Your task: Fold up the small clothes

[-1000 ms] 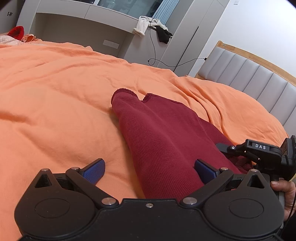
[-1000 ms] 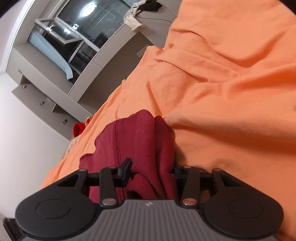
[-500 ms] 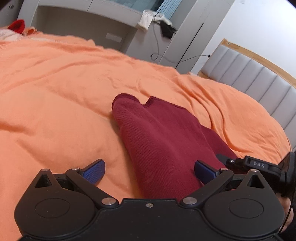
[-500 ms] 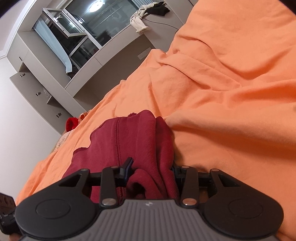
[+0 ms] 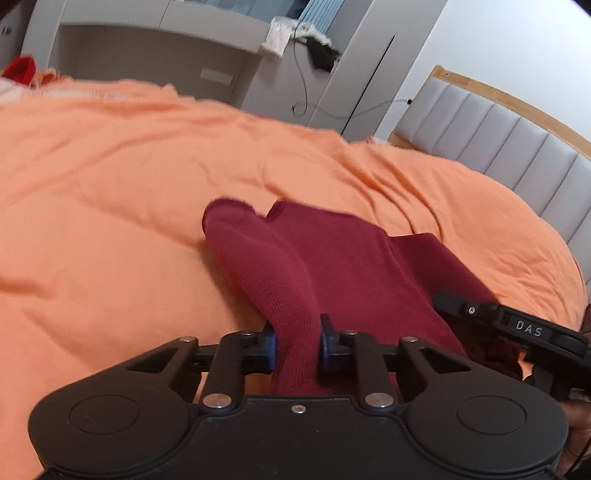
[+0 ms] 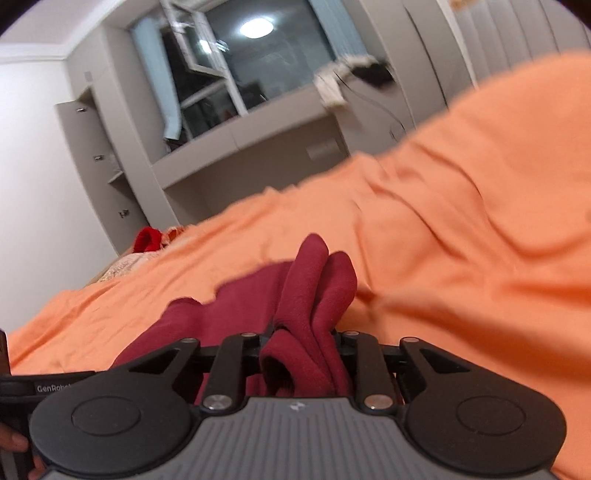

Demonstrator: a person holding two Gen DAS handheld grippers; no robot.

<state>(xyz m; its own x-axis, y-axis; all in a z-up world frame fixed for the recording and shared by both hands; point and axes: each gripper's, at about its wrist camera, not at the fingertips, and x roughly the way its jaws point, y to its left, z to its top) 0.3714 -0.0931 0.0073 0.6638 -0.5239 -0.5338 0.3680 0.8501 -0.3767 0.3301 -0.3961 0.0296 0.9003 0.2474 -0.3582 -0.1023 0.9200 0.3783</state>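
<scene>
On the orange bedspread [image 5: 110,184], both jaws have just clenched onto the maroon garment [image 5: 332,258]; left gripper [image 5: 297,341], right gripper [image 6: 303,349].

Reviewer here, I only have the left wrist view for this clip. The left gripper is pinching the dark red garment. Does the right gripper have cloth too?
Observer: Yes. In the right wrist view the right gripper is shut on a bunched fold of the dark red garment; its jaws have just been closing.
Operator: Is that fold lying flat?
Observer: No, it stands up in two rounded humps above the orange bedspread.
Operator: Anything else on the bed that I might miss?
Observer: A bright red item sits at the bed's far edge, near the grey cabinet.
Operator: And the window?
Observer: It is dark, with a ceiling light reflected in it.
</scene>
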